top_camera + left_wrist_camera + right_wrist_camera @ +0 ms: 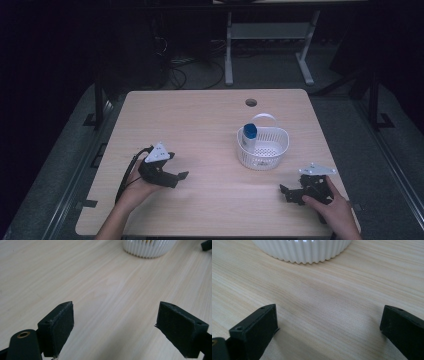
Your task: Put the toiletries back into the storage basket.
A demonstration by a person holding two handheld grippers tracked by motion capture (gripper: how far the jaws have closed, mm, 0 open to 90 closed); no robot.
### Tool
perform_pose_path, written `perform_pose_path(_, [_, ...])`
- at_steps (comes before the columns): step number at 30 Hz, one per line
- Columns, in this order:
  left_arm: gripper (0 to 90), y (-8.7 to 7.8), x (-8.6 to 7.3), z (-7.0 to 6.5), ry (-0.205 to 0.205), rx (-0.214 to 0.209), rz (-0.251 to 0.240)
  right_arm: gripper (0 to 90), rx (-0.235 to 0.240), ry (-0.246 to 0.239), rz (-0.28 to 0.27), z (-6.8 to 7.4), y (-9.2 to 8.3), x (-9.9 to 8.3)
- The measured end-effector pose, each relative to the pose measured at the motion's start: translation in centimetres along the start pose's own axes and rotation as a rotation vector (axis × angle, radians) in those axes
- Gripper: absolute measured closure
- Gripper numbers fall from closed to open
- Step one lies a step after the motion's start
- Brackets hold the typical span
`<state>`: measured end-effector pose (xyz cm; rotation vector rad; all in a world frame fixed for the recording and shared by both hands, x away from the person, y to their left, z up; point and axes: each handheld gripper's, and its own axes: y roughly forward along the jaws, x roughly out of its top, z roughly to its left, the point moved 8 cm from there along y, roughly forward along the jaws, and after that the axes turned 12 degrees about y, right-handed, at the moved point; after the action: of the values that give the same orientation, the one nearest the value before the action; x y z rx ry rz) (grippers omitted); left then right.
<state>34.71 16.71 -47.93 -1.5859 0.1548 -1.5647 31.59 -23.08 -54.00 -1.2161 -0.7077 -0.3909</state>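
- Fingers of the left gripper and of the right gripper stand spread wide, pinching nothing, low over the counter.
- White basket sits toward the counter's right edge, a blue-capped bottle upright inside.
- Likely light, stiff ribbed plastic; grip the arched handle or rim.
- Smooth pale wood counter; dark room, desk frame behind.

High view overlooks the table; both gripper views closely share the basket.
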Motion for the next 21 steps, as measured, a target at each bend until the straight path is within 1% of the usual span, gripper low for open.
perform_pose_path(2, [14.3, -0.2, -0.7, -0.1, 0.012, 0.006, 0.028, 0.9, 0.0, 0.0, 0.0, 0.0, 0.0, 0.0])
perform_pose_path(4, [14.2, -0.4, -1.3, -0.2, 0.003, 0.01, 0.04, 0.9, 0.0, 0.0, 0.0, 0.0, 0.0, 0.0])
perform_pose_path(8, [14.2, -0.8, -2.7, -0.4, 0.012, 0.016, 0.082, 0.9, 0.0, 0.0, 0.0, 0.0, 0.0, 0.0])
perform_pose_path(10, [14.2, -1.0, -3.2, -0.6, 0.004, 0.012, 0.09, 0.9, 0.0, 0.0, 0.0, 0.0, 0.0, 0.0])
perform_pose_path(12, [14.3, -1.0, -3.9, -0.7, 0.003, 0.017, 0.091, 0.9, 0.0, 0.0, 0.0, 0.0, 0.0, 0.0])
perform_pose_path(13, [14.2, -1.1, -4.4, -0.8, 0.008, 0.017, 0.108, 0.9, 0.0, 0.0, 0.0, 0.0, 0.0, 0.0])
perform_pose_path(14, [14.2, -1.0, -4.9, -0.9, 0.021, 0.029, 0.118, 0.9, 0.0, 0.0, 0.0, 0.0, 0.0, 0.0])
perform_pose_path(15, [14.2, -1.1, -5.1, -0.9, 0.026, 0.035, 0.12, 0.9, 0.0, 0.0, 0.0, 0.0, 0.0, 0.0])
perform_pose_path(16, [14.2, -1.1, -5.3, -0.9, 0.016, 0.037, 0.119, 0.9, 0.0, 0.0, 0.0, 0.0, 0.0, 0.0])
perform_pose_path(17, [14.2, -1.0, -5.6, -1.0, 0.017, 0.047, 0.125, 0.9, 0.0, 0.001, 0.0, 0.0, 0.0, 0.0])
perform_pose_path(18, [14.2, -1.1, -5.7, -0.9, 0.026, 0.066, 0.126, 0.9, 0.0, 0.0, 0.0, 0.0, 0.0, 0.0])
perform_pose_path(19, [14.3, -1.1, -5.8, -0.9, 0.025, 0.073, 0.121, 0.9, 0.0, 0.001, 0.0, 0.0, 0.0, 0.0])
perform_pose_path(20, [14.3, -1.1, -5.8, -1.0, 0.011, 0.066, 0.114, 0.9, 0.0, 0.001, 0.0, 0.0, 0.0, 0.0])
perform_pose_path(21, [14.3, -1.1, -5.9, -1.0, 0.008, 0.06, 0.112, 0.9, -0.001, 0.001, 0.0, 0.0, 0.0, 0.0])
